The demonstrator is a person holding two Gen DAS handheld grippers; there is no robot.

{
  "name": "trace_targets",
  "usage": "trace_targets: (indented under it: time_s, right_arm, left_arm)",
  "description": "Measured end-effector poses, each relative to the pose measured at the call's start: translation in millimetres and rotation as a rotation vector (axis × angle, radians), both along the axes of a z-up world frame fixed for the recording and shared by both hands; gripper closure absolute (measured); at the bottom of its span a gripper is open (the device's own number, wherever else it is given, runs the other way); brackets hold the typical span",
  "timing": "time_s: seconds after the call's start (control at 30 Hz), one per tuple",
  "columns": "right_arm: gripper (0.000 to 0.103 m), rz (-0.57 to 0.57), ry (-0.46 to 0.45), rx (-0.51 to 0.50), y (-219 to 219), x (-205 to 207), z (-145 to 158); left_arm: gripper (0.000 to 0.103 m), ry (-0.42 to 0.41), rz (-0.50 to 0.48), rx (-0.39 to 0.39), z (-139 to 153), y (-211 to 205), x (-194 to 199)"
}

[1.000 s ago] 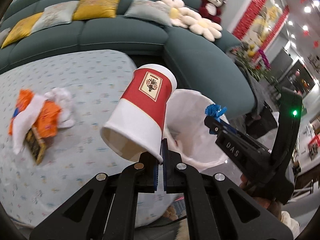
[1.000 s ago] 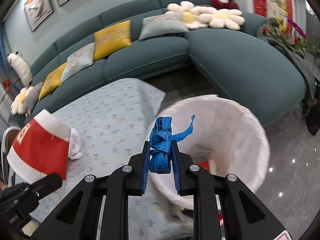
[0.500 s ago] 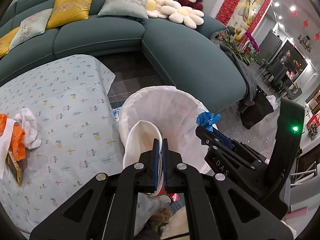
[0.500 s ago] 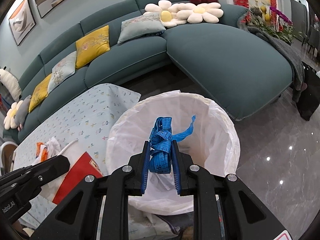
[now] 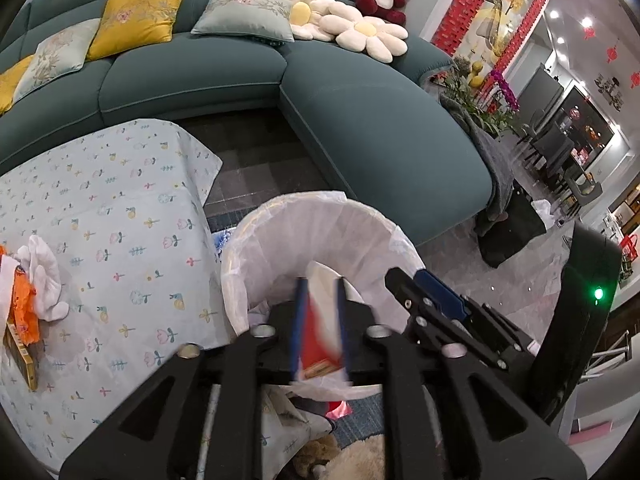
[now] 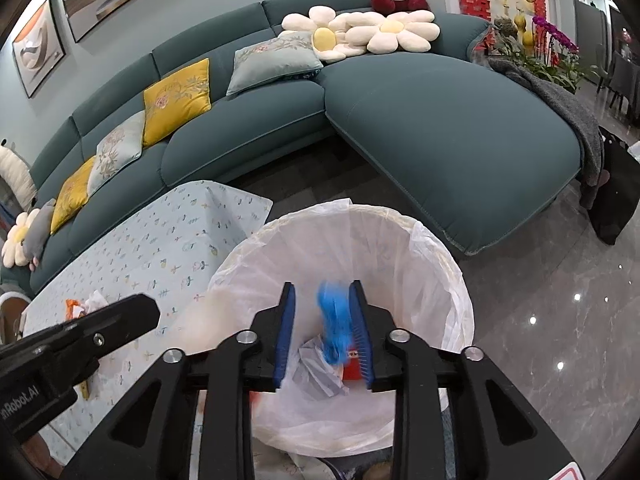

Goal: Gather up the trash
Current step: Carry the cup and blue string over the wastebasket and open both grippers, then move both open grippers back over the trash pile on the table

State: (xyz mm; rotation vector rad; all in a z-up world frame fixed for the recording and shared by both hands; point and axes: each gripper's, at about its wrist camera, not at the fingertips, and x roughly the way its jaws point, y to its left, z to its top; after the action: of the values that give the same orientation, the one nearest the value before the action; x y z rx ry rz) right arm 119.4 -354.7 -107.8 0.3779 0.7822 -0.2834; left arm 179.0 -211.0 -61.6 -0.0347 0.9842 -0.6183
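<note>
Both grippers hover over a white-lined trash bin [image 5: 256, 232] [image 6: 436, 248] beside the table. My left gripper [image 5: 320, 320] is open; a blurred red and white paper cup [image 5: 322, 320] is dropping between its fingers into the bin. My right gripper [image 6: 324, 332] is open; a blurred blue tape bundle [image 6: 334, 320] is falling from it into the bin, above crumpled paper [image 6: 316, 368] and a red scrap at the bottom. Orange wrappers [image 5: 24, 304] and white tissue [image 5: 44, 276] lie on the table at the left.
The table carries a light floral cloth [image 5: 120, 200] [image 6: 168, 240]. A teal sofa [image 5: 360, 120] with cushions curves behind the bin. A dark bag [image 5: 508, 228] sits on the glossy floor at the right. Clutter lies under the bin's near side.
Both grippers have opened over the bin. The cup and the blue tape have left the fingers and are falling in.
</note>
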Motion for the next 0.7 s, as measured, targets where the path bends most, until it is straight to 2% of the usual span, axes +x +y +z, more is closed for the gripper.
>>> trace_targets:
  time_s: [0.07,0.2,0.53,0.7]
  right_arm:
    - [0.073,0.001,0.000,-0.005,0.2,-0.1,1.2]
    - [0.069,0.000,-0.001,-0.008,1.8,-1.5,2.7]
    - [0.068,0.027,-0.010,-0.021,15.9,-2.4,12.8]
    - [0.061,0.044,-0.022,-0.038,28.1,-2.0,22.4]
  left_arm:
    - [0.070,-0.009,0.011,-0.002,2.7,1.0,-0.1]
    - [0.069,-0.009,0.016,-0.002,4.5,2.8,-1.1]
    - [0.069,-0.025,0.047,-0.013,14.1,22.0,-4.2]
    - [0.066,-0.032,0.081,-0.027,20.1,39.9,-6.5]
